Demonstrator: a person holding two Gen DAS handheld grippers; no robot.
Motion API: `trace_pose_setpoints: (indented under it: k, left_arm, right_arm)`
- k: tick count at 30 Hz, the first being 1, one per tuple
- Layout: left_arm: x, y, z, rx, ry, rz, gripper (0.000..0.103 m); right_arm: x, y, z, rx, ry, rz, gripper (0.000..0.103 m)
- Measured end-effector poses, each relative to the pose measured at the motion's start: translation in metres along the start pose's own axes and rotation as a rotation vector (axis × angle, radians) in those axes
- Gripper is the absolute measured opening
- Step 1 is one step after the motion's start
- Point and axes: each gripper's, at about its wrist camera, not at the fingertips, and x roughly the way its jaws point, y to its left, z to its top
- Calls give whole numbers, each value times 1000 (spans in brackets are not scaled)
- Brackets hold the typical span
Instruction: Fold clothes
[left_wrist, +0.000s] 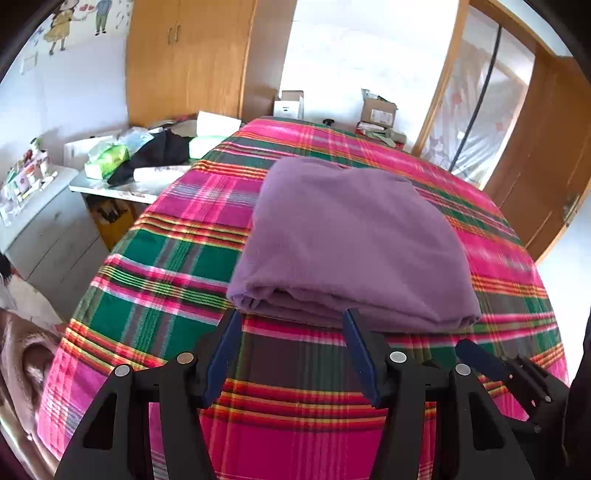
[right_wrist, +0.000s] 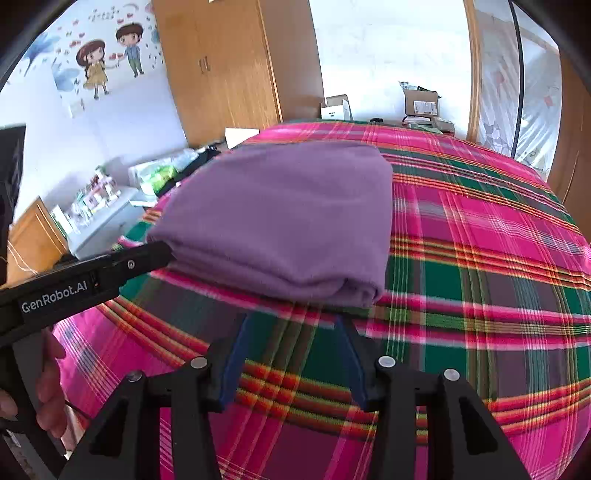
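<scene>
Already folded into a thick rectangle, the purple garment (left_wrist: 351, 236) lay on the plaid bedsheet (left_wrist: 177, 266). Left gripper (left_wrist: 291, 321) and right gripper (right_wrist: 291, 325) both stood open and empty at its near edge. Judged best: slide the lower fingers under all layers together, close evenly, then lift level.

Home bedroom, plaid-covered bed (left_wrist: 155, 258), wooden wardrobe (left_wrist: 188, 55)

A: Where's your right gripper (right_wrist: 291, 325)?
B: Jaws apart, nothing between them, just short of the folded purple garment (right_wrist: 280, 218) on your plaid bedspread (right_wrist: 480, 258).
A: And your left gripper (right_wrist: 162, 251)?
B: Tip touching the garment's near-left corner.
</scene>
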Motion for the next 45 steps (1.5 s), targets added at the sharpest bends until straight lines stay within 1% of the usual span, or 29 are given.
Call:
trace_pose_setpoints:
  k: [2,5,9,11,13,18,20,22,26,31,35,45]
  left_arm:
    - [4,6,-2,-8,18,10,59]
    - [7,6,-5,2,14,37,59]
    - [9,1,-7,36,-9,77,59]
    - [8,-4,-8,69,-29,95,59]
    - [11,-6,-9,68,-21,93,59]
    - [16,-3,-8,66,-9,102,59]
    - [19,-1,-8,61,7,90,59]
    - [24,2,-9,51,32,88,59]
    - [31,4,-10,51,50,97,59]
    - [34,4,-8,61,48,105,59]
    - [35,0,-9,90,44,123,59]
    - [37,-3,-11,106,29,136,62]
  right_arm:
    - [2,1,-2,2,-5,-21,56]
    - [4,0,-5,15,-6,-45,60]
    - [8,-5,-5,44,12,-67,61]
    - [10,-7,-5,55,21,-95,61]
    - [12,-8,-6,61,38,-124,62]
    - [14,-4,-8,42,47,-160,63]
    - [15,-2,-9,32,51,-176,63]
    - [16,-1,-8,27,53,-182,64]
    - [17,-1,-8,25,55,-187,65]
    - [18,-2,-8,35,57,-203,69]
    - [17,-5,-7,54,59,-218,72]
    - [18,-6,-8,57,61,-219,74]
